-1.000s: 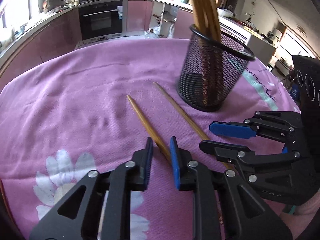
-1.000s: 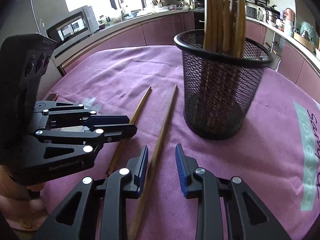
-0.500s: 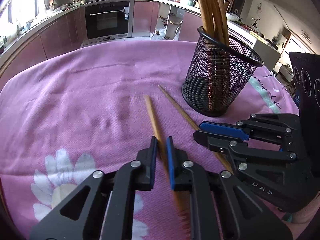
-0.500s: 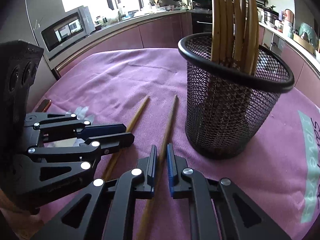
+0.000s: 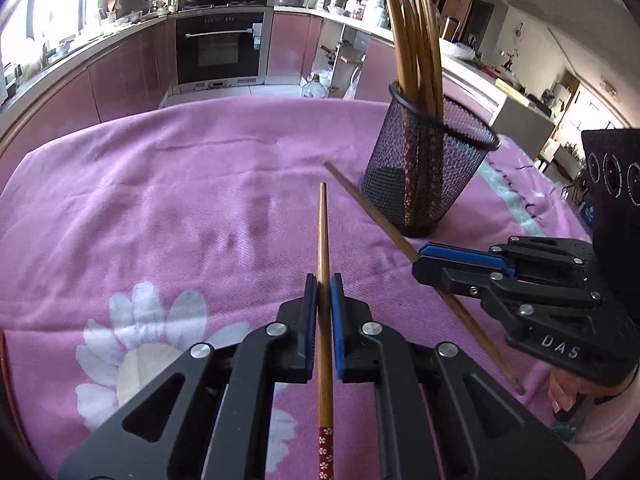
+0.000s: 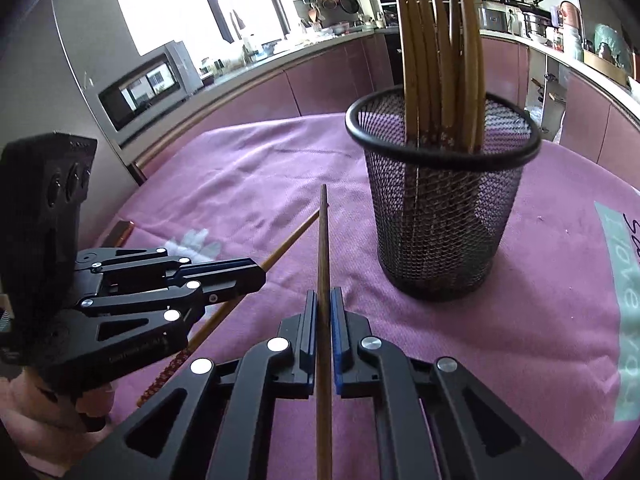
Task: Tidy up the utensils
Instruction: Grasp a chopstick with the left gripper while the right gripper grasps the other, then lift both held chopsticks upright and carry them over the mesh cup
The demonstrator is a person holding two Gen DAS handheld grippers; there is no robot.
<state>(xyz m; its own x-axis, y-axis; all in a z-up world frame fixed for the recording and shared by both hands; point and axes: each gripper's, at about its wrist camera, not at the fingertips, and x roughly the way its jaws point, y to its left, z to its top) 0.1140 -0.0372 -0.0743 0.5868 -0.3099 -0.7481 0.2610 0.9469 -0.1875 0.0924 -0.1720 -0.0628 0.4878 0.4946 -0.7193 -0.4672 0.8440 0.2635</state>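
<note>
Two bamboo chopsticks are gripped, one in each gripper, over the pink tablecloth [image 5: 160, 208]. My left gripper [image 5: 323, 280] is shut on a chopstick [image 5: 322, 232] that points straight ahead, its red patterned end toward the camera. My right gripper [image 6: 324, 294] is shut on the other chopstick [image 6: 323, 240], also pointing ahead. Each gripper shows in the other's view: the right gripper [image 5: 420, 258] on its slanting chopstick [image 5: 372, 212], the left gripper [image 6: 258, 276] on its chopstick [image 6: 292, 240]. A black mesh cup [image 5: 424, 184] [image 6: 440, 220] with several chopsticks upright in it stands just beyond.
The cloth has a white flower print [image 5: 136, 344] near the left gripper and a pale green band [image 6: 624, 320] at the right. A small brown object [image 6: 124, 230] lies near the table's left edge. Kitchen cabinets and an oven [image 5: 220, 48] lie beyond the table.
Both grippers have shut on their chopsticks, and each stick has swung into line with the fingers. The left gripper has risen a little with its chopstick.
</note>
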